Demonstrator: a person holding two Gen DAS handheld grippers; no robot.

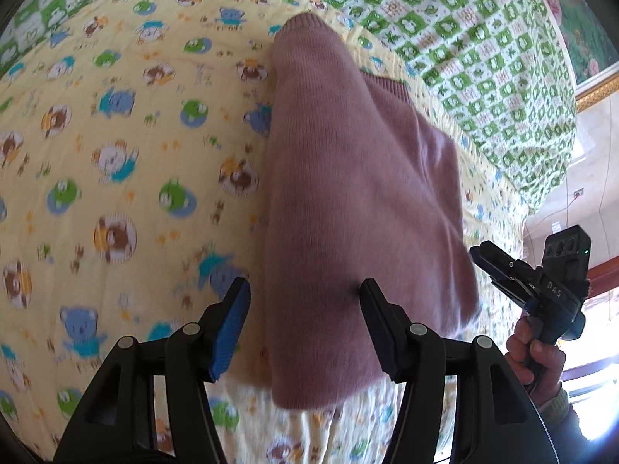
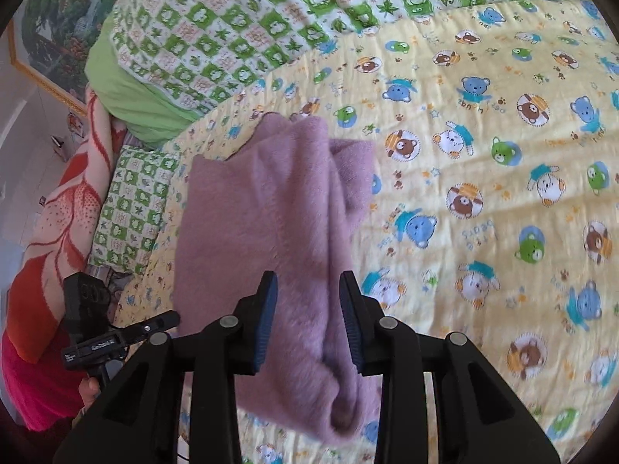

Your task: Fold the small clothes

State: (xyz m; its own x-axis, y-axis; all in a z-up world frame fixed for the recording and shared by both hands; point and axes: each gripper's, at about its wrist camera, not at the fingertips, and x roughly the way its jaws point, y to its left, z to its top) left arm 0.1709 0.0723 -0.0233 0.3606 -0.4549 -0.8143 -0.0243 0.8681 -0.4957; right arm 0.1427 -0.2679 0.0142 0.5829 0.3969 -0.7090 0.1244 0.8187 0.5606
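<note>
Left wrist view: a folded pink sweater [image 1: 348,193] lies on the bear-print quilt [image 1: 116,154], both grippers' fingers apart above it, gripping nothing.

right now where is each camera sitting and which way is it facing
Left wrist: on the left hand-held gripper, looking down at the pink sweater on the yellow bear quilt; its own open fingers show, plus the right hand-held gripper in a hand.
Right wrist: on the right hand-held gripper, facing down at the sweater; its fingers and the left one show.
Shared: sweater, quilt, green checked blanket.
</note>
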